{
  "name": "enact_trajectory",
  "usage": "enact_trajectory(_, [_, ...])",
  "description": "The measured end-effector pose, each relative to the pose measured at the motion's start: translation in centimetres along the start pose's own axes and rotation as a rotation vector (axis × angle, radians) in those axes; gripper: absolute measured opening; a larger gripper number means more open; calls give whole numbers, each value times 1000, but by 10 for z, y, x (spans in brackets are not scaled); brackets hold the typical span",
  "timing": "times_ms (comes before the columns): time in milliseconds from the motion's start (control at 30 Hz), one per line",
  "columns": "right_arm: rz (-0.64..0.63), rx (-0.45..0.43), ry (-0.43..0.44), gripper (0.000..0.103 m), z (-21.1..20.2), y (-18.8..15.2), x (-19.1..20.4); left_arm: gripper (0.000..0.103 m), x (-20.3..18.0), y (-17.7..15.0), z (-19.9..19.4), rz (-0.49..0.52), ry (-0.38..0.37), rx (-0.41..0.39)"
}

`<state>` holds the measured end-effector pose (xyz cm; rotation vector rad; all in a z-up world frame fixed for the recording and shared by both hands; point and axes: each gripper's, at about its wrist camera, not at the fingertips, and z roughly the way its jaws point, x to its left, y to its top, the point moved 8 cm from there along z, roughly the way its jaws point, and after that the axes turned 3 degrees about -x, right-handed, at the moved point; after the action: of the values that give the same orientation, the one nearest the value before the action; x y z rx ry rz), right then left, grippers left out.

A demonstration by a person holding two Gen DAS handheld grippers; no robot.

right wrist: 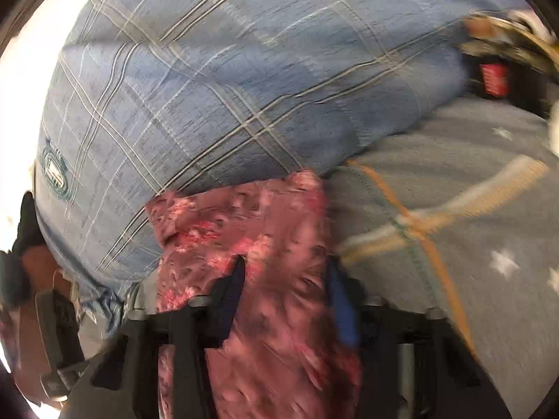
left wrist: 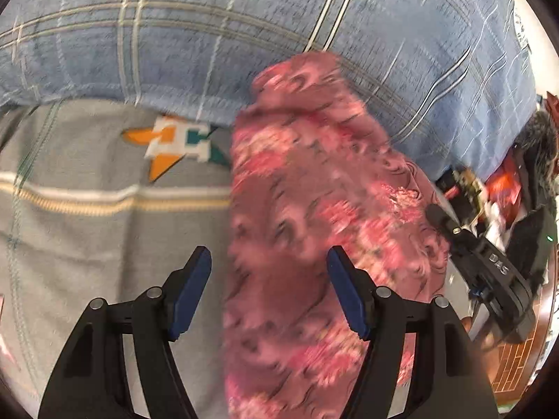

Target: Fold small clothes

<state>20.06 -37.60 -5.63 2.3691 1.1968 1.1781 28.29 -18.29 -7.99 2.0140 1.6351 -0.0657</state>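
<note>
Pink floral garment (left wrist: 314, 230) draped lengthwise over the grey bedspread (left wrist: 87, 244), far end touching the blue plaid pillow (left wrist: 244, 35). Left gripper (left wrist: 269, 289) spread wide above the cloth, pads clear of it. Right gripper (right wrist: 286, 300) clamped on the garment's near edge, fabric bunched between the fingers. Open grey bedspread to the garment's left side, star emblem (left wrist: 178, 143) nearby. Cluttered dark gear (left wrist: 506, 244) past the bed's right edge. Motion blur throughout

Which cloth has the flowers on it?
The pink cloth has flowers. The blue cloth only has crossing stripes, and the grey blanket has a star and stripes.
</note>
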Motion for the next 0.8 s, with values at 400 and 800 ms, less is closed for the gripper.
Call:
enact_trajectory(400, [30,22,1,14,-2,-7,-33,69,-6,-3,20,26,69,11])
enact_trajectory(800, [-127,-42,97,6,-94,-65,-11,69,-5,-58,-41,77,36,-61])
